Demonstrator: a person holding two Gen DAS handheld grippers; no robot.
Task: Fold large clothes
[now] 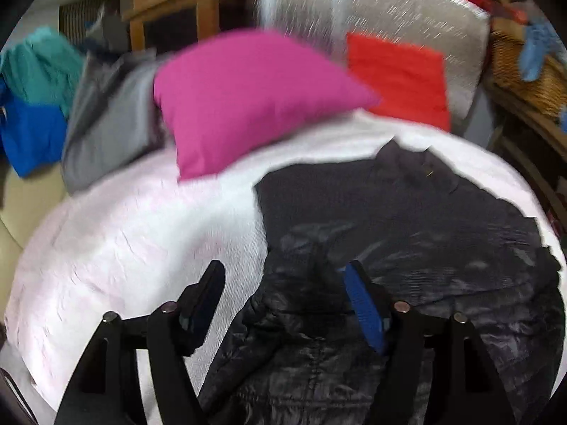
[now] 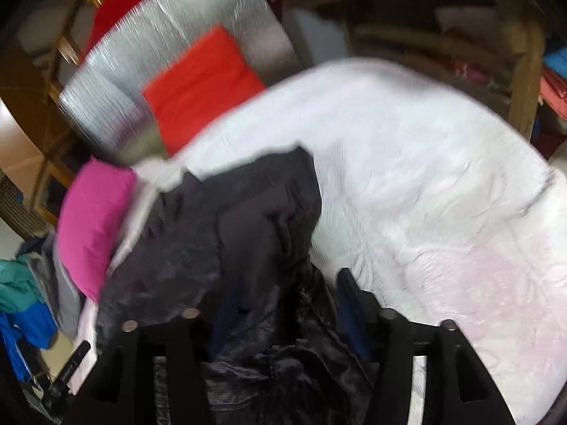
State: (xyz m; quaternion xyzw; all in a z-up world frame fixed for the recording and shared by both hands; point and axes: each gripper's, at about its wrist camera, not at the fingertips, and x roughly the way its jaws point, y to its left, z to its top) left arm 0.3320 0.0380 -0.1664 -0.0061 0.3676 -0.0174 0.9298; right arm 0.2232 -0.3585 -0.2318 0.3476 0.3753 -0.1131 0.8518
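A large black puffer jacket lies on the white bed cover, partly folded over itself. My left gripper is open, its fingers wide apart over the jacket's left edge, with jacket fabric rising between them. In the right wrist view the jacket is bunched up against my right gripper. Its right finger shows clearly; the left one is hidden behind the fabric. The gap looks wide and full of jacket, but the grip is blurred and hidden.
A pink pillow and a red pillow lie at the head of the bed against a silver headboard. Grey, teal and blue clothes are piled at the left. Wooden shelves stand at the right.
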